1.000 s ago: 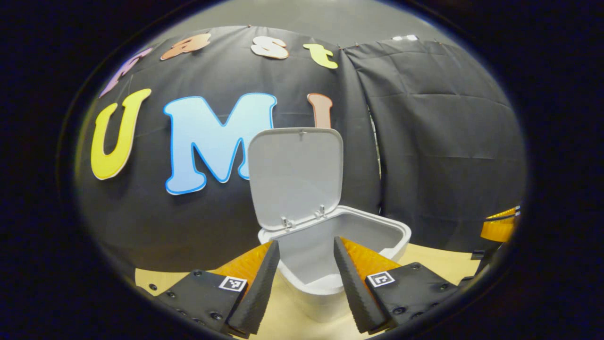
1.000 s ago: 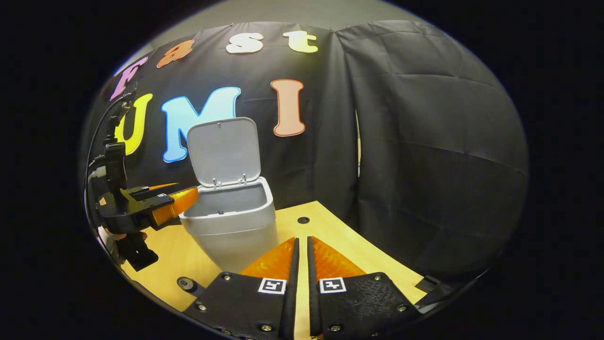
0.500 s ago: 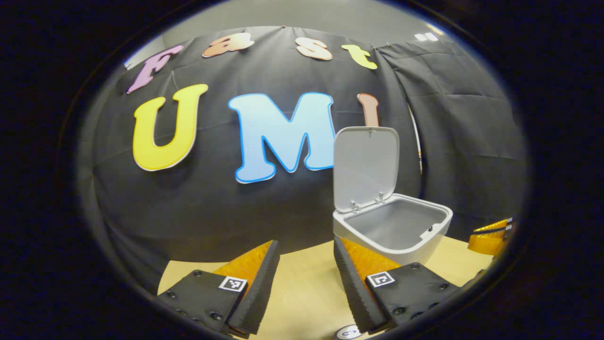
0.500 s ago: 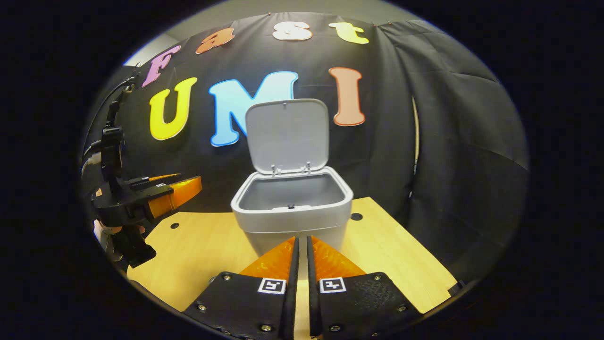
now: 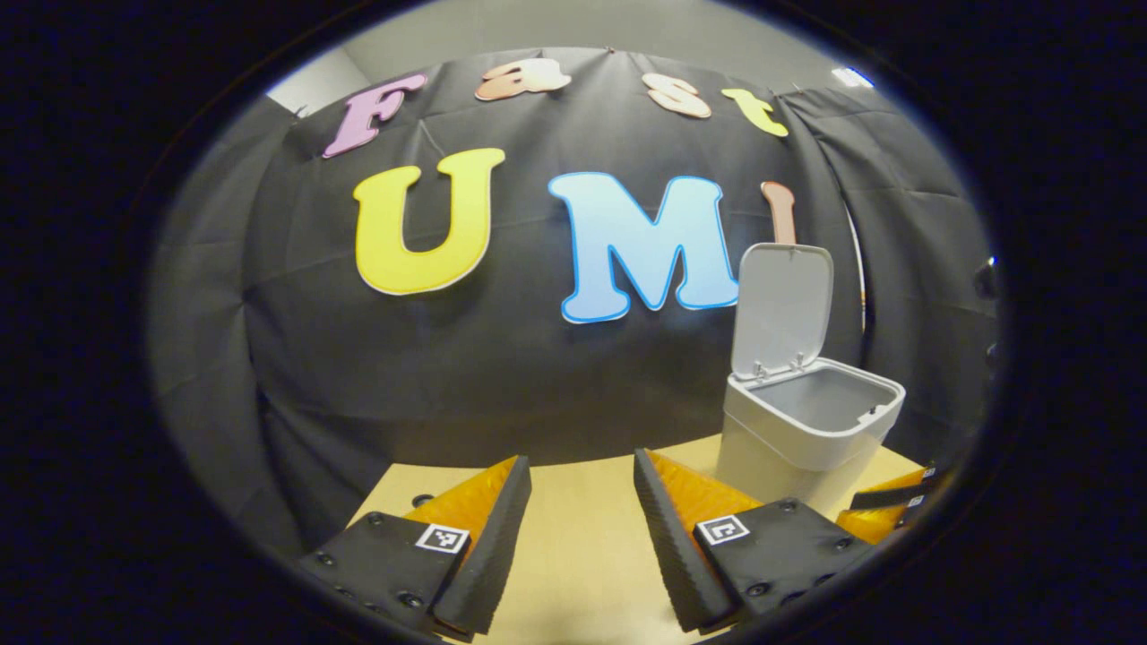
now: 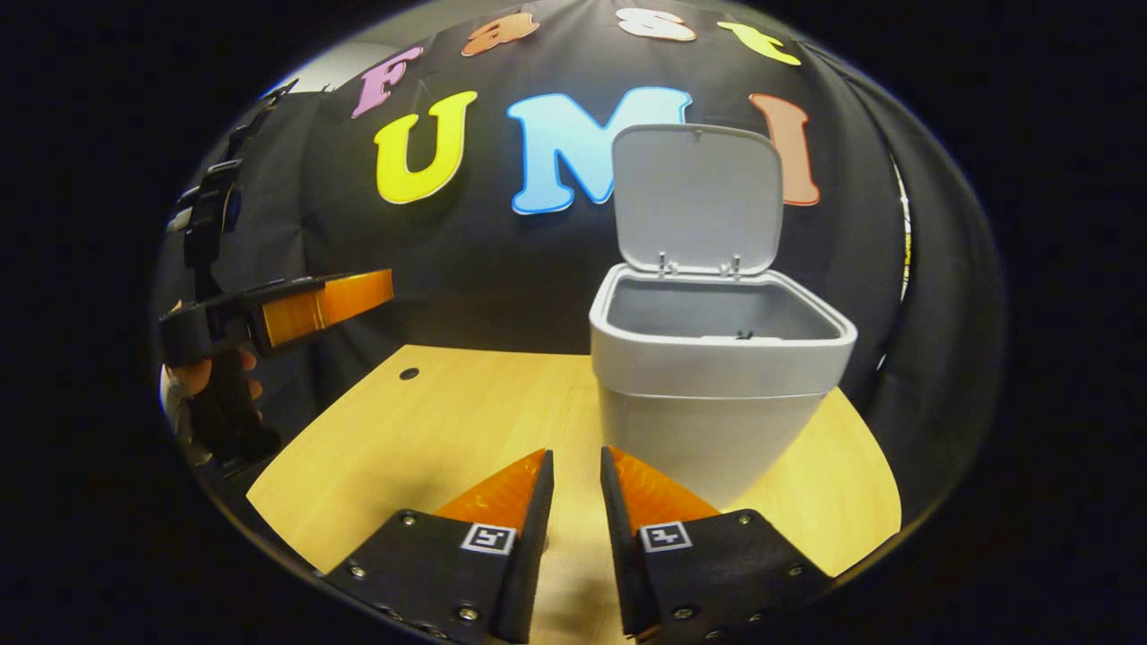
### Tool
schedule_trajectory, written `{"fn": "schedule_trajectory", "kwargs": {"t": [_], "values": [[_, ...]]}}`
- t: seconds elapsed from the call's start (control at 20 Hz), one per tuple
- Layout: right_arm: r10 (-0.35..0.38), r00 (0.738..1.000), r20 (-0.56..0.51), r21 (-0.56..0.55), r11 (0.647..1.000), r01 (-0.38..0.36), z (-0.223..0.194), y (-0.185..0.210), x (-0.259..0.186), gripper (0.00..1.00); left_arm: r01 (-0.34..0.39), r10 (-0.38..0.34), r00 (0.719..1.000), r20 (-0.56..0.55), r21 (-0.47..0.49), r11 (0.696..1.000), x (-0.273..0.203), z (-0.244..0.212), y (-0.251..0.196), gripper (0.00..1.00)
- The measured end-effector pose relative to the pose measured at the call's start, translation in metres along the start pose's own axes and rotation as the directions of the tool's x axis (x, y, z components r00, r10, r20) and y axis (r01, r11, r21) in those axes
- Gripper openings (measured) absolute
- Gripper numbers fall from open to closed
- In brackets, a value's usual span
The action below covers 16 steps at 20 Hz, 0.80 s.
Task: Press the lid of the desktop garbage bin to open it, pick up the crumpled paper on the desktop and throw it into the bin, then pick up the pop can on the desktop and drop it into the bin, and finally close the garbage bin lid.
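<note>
The grey desktop bin stands on the wooden table with its lid tipped up and back, to the right of and beyond my left gripper. That gripper is open, with only bare table between its fingers. In the right gripper view the bin stands close ahead, slightly right, its lid upright and its inside in shadow. My right gripper hovers low over the table in front of the bin, fingers a narrow gap apart and holding nothing. The left gripper hangs at the far left, held by a hand.
The light wooden table runs back to the black cloth wall and has a small round hole near its far left corner. The right gripper's fingers show low at the right of the bin.
The left gripper has swung left, away from the bin, which now sits at the right of its view. The right gripper has turned toward the bin and its fingers have parted a little.
</note>
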State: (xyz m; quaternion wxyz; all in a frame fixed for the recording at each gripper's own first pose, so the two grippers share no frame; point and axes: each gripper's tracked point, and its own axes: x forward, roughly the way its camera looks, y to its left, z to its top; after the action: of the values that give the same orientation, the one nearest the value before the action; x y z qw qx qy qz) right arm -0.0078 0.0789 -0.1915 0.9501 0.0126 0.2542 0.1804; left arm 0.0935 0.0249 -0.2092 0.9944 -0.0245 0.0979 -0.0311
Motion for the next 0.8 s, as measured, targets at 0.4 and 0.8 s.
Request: {"fn": "schedule_trajectory", "kwargs": {"t": [0.4,0.8], "values": [[0.13,0.984,-0.124,-0.081,0.987,-0.141,-0.04,0.042,0.028,0.88,-0.093,0.093,0.996,-0.012,-0.024,0.995,-0.026,-0.003,0.032,0.77],[0.151,0.961,-0.23,-0.166,0.967,-0.191,-0.08,0.062,0.056,0.9,-0.156,0.155,0.987,-0.032,-0.035,0.987,-0.048,-0.009,0.06,0.77]]}}
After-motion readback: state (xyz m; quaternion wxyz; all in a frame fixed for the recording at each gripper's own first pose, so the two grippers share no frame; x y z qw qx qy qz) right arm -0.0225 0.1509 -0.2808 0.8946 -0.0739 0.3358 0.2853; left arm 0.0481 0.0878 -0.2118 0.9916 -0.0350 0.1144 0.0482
